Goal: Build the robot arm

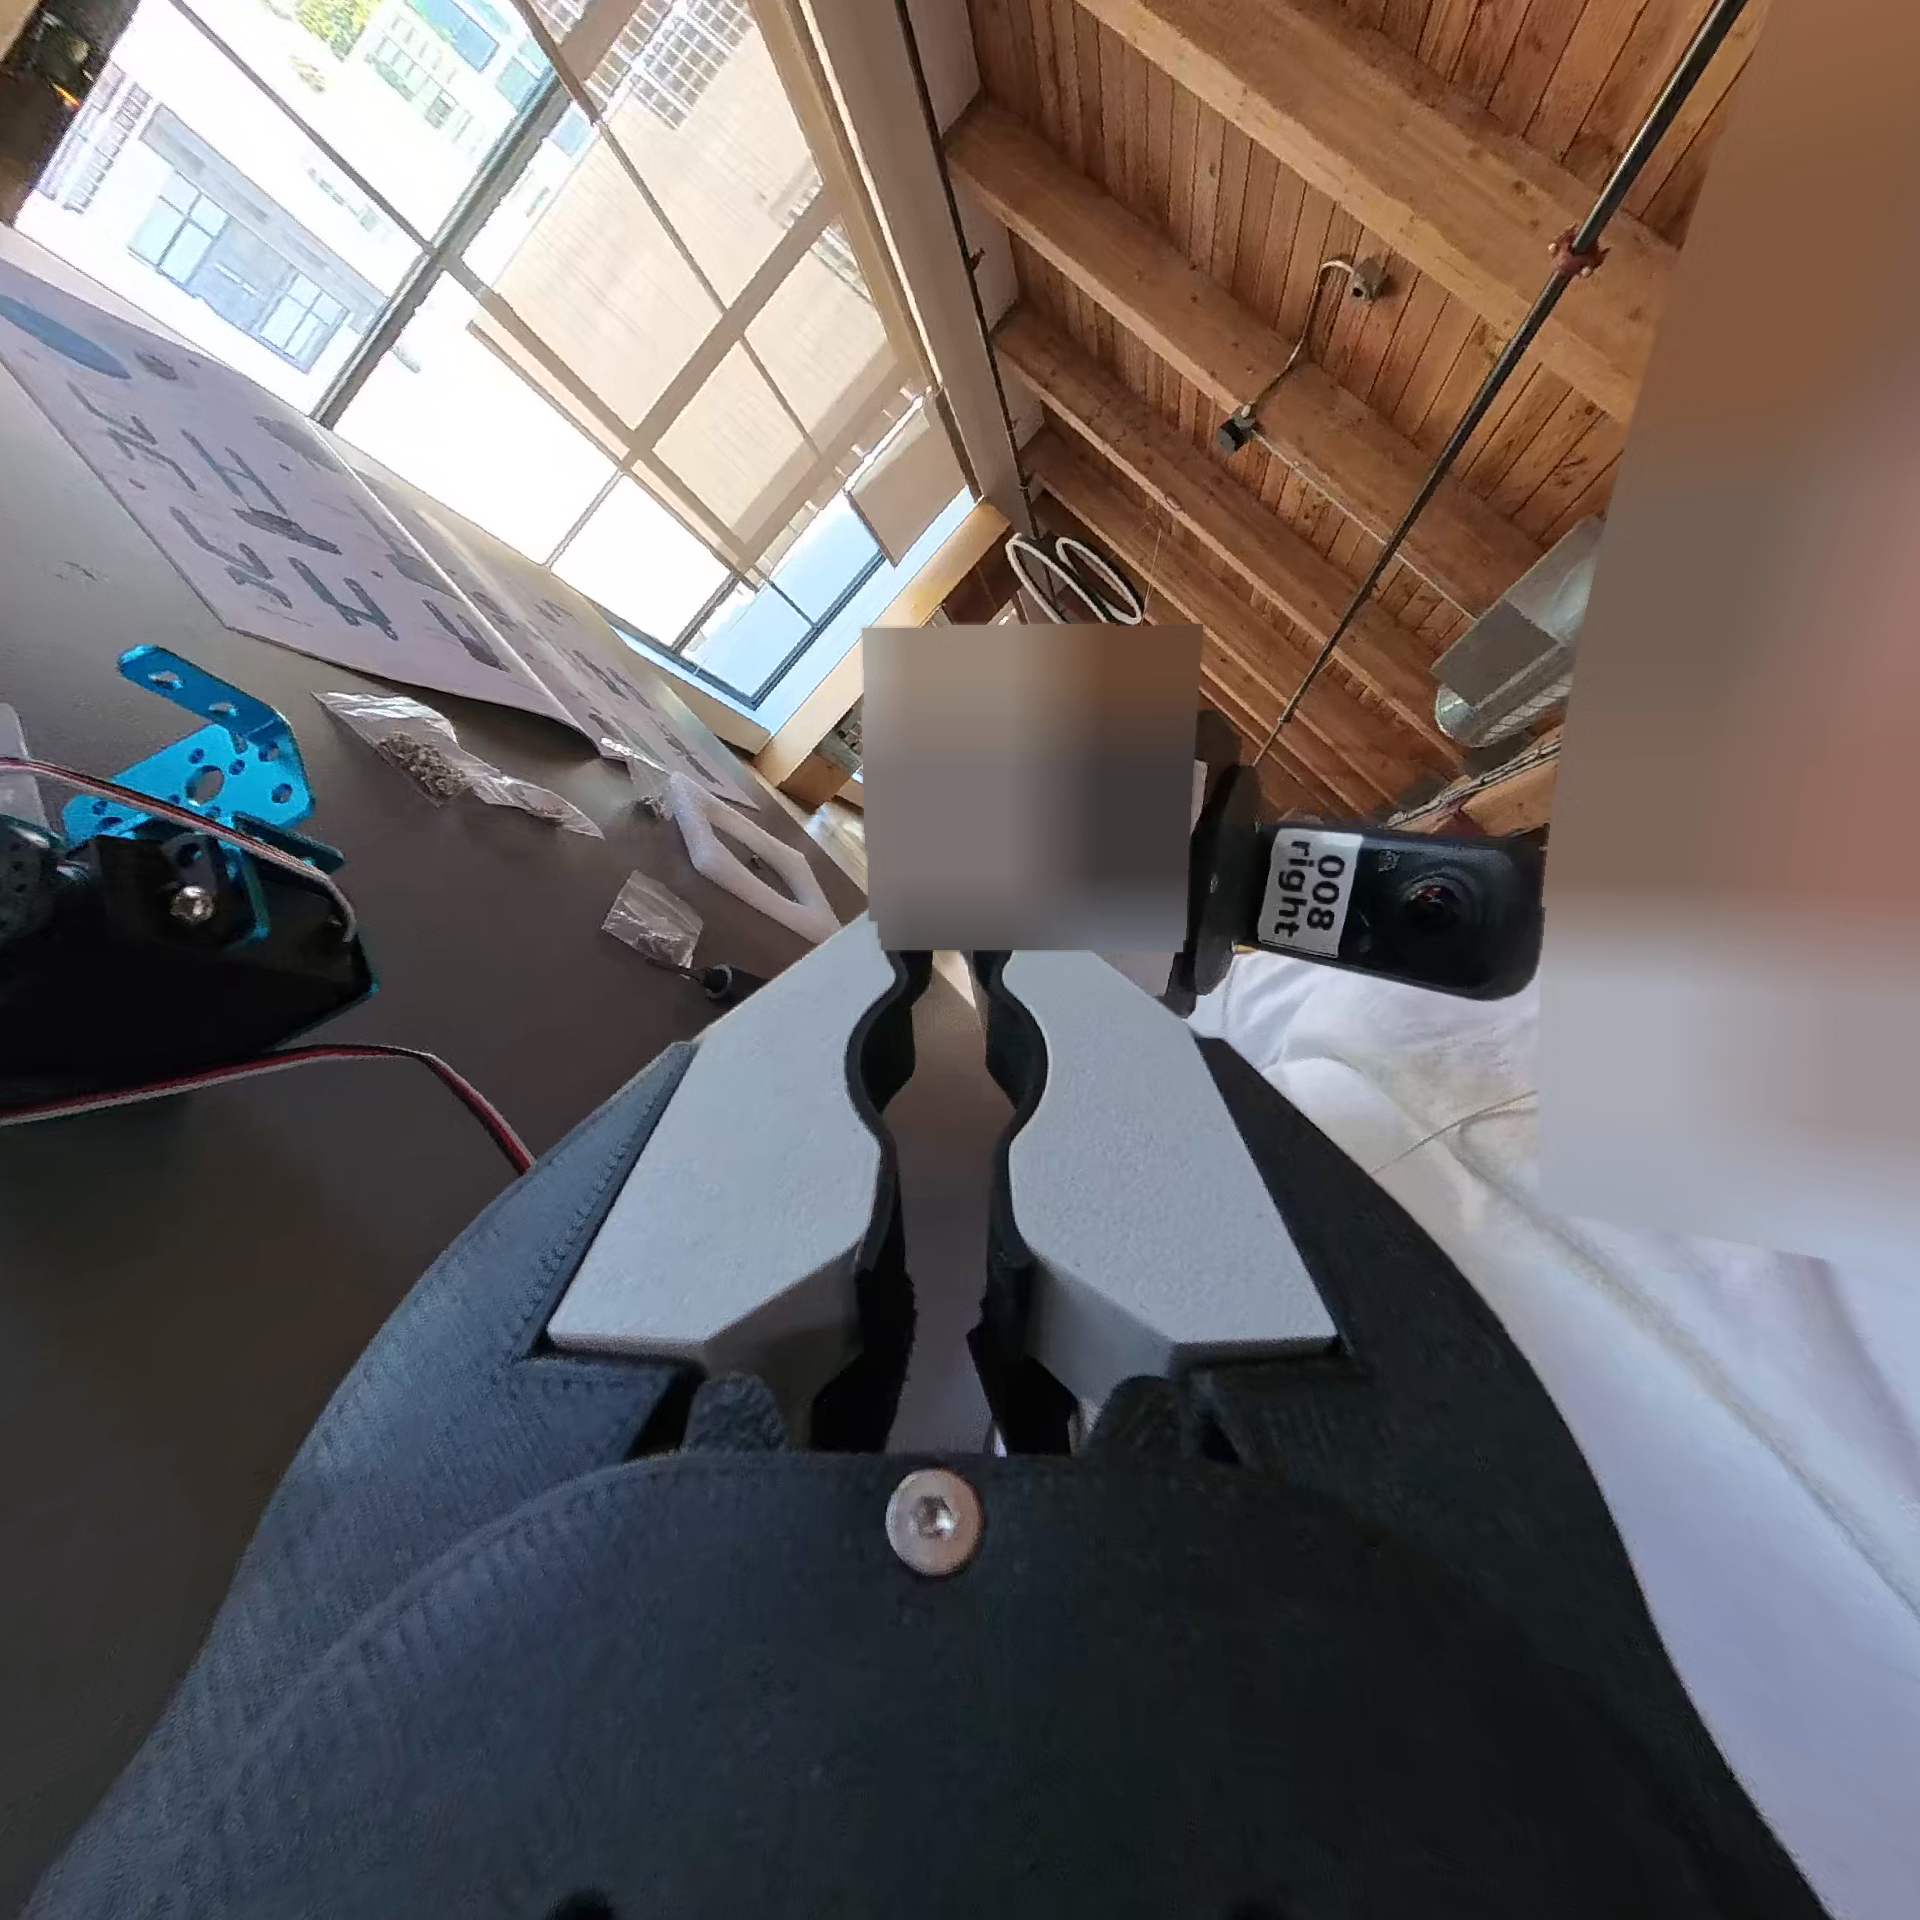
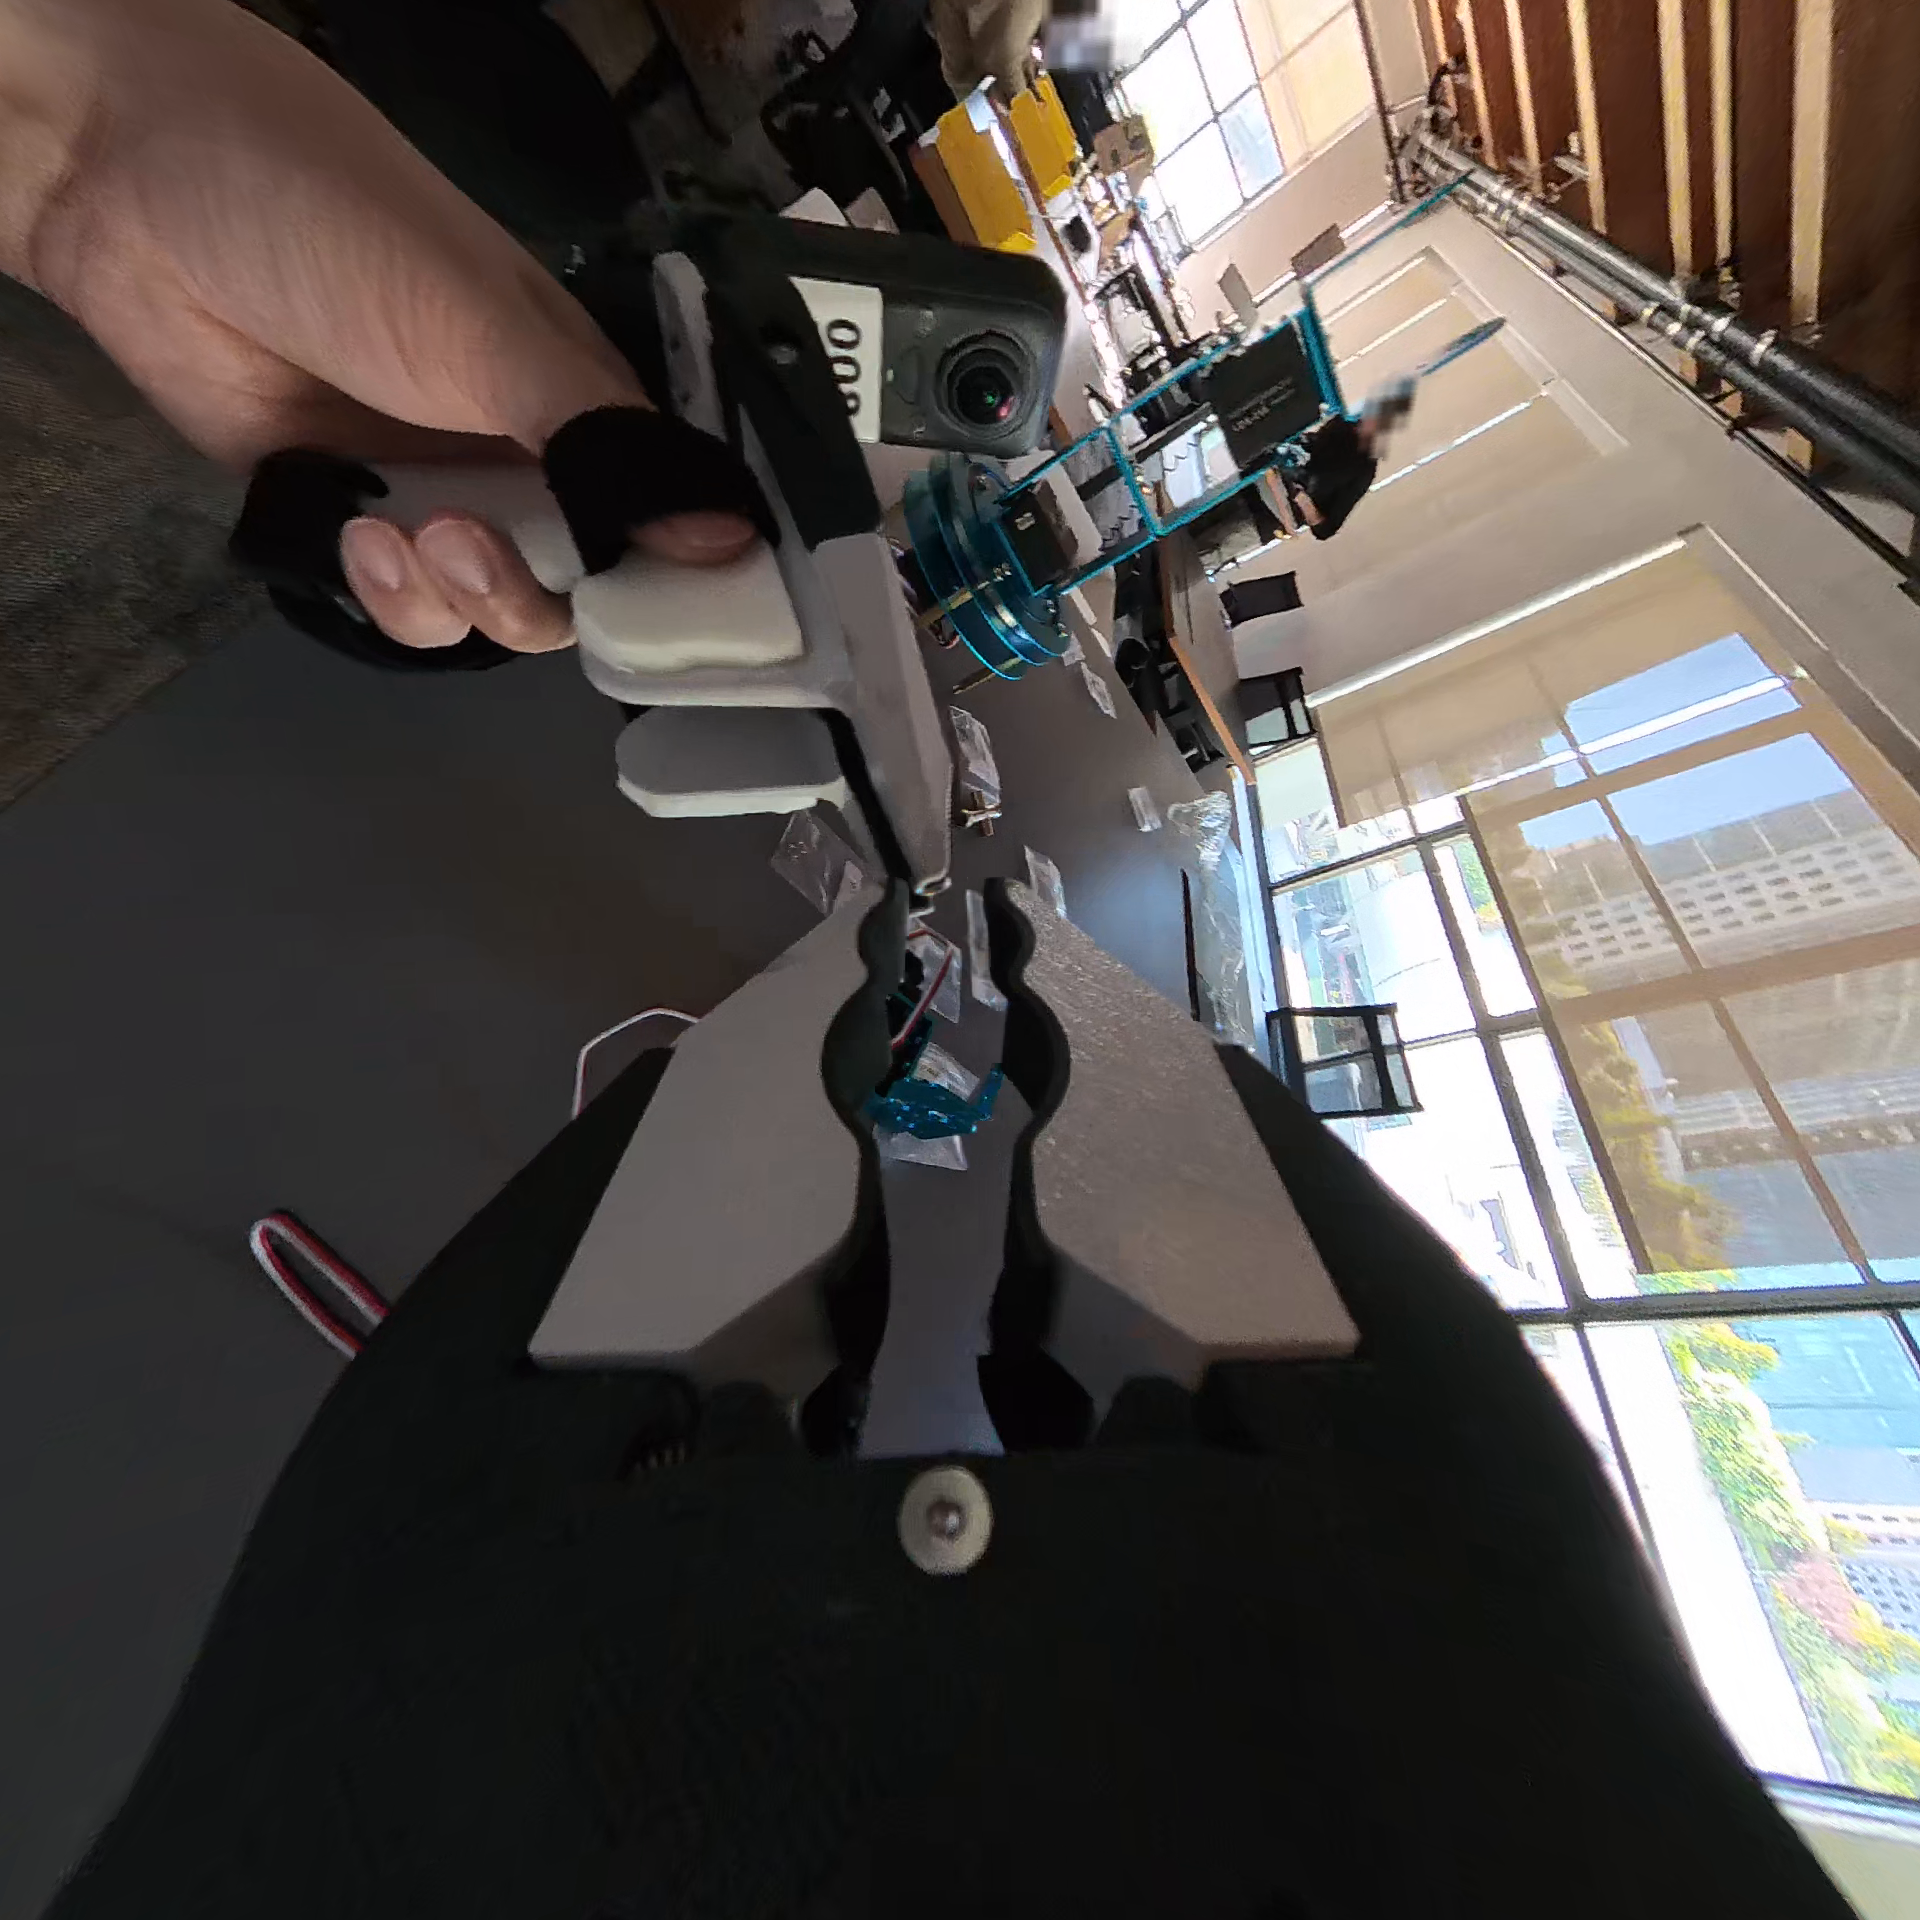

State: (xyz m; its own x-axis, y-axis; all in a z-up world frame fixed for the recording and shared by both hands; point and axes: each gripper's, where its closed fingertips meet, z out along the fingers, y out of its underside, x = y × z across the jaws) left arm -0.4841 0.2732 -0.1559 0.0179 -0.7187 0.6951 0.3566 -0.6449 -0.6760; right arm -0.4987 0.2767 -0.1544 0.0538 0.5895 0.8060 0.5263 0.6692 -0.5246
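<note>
My left gripper has grey fingers with black wavy pads. Its jaws stand a narrow gap apart and hold nothing. It is tilted up over a dark table. A blue metal bracket on a black servo lies to its left. My right gripper is also narrowly open and empty. Between its fingers I see a small blue bracket on the table. A hand holds the left gripper, whose tip nearly meets my right fingertips. The right gripper's camera shows in the left wrist view.
Small clear bags of screws and a white foam piece lie on the table beside a large printed sheet. A blue robot-arm frame stands farther along the table. Red and white wires trail nearby. Big windows line the room. Both grippers' tips are close together, under 4 cm apart.
</note>
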